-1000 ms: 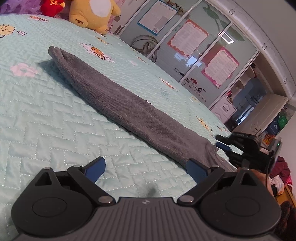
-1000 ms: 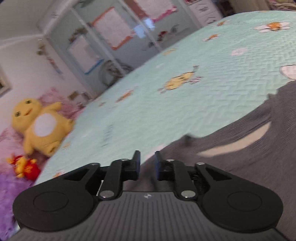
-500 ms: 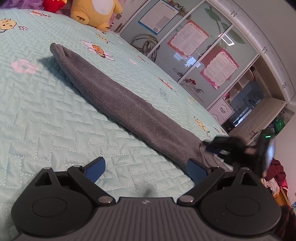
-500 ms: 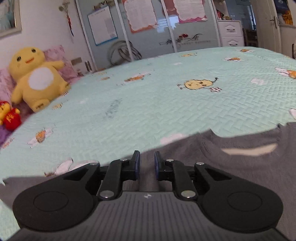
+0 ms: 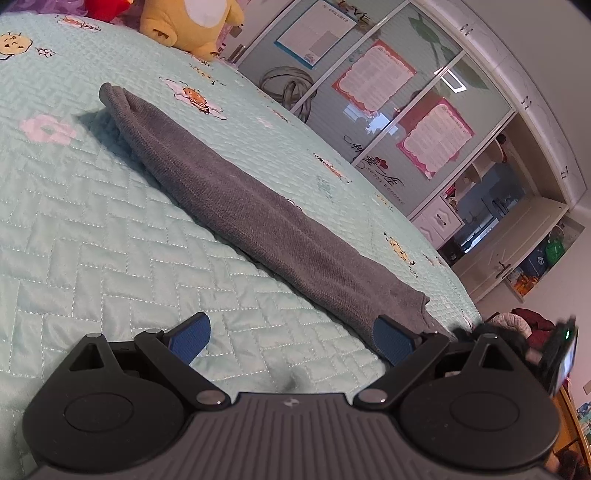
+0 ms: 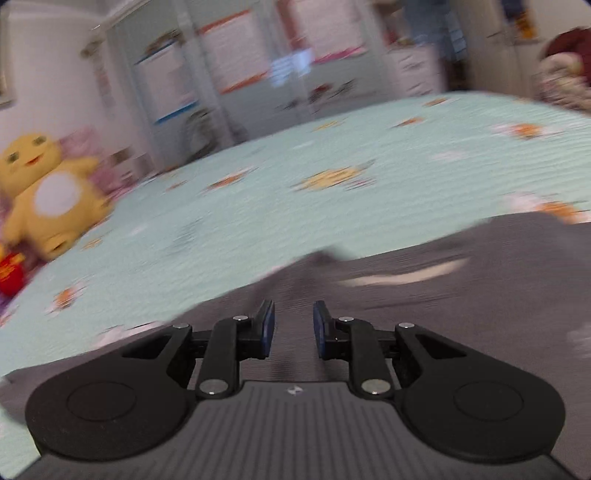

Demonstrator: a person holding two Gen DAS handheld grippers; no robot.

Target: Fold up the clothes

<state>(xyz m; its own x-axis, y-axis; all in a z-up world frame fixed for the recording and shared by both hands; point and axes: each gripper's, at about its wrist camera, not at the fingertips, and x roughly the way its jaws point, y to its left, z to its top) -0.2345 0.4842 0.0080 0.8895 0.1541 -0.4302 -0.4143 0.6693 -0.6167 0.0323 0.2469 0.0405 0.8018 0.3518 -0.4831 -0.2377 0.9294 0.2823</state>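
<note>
A grey garment [image 5: 240,206] lies folded into a long narrow strip across the mint quilted bedcover [image 5: 92,240]. My left gripper [image 5: 291,334] hovers low over the cover just in front of the strip, wide open and empty, its right finger beside the garment's near end. My right gripper [image 5: 557,354] shows blurred at the right edge, past that end. In the right wrist view, blurred by motion, the right gripper [image 6: 294,325] has a narrow gap between its blue pads. The grey garment [image 6: 480,295], with a pale label, spreads below it.
A yellow plush toy [image 5: 192,22] and a red toy [image 5: 107,7] sit at the head of the bed. Glass-fronted wardrobe doors [image 5: 369,85] stand beyond the far side. A pile of clothes [image 5: 528,317] lies off the bed's end.
The right gripper's fingers have parted a little, and it has swung away right and down from the garment's end, which now lies flat. The left gripper stayed open and crept forward.
</note>
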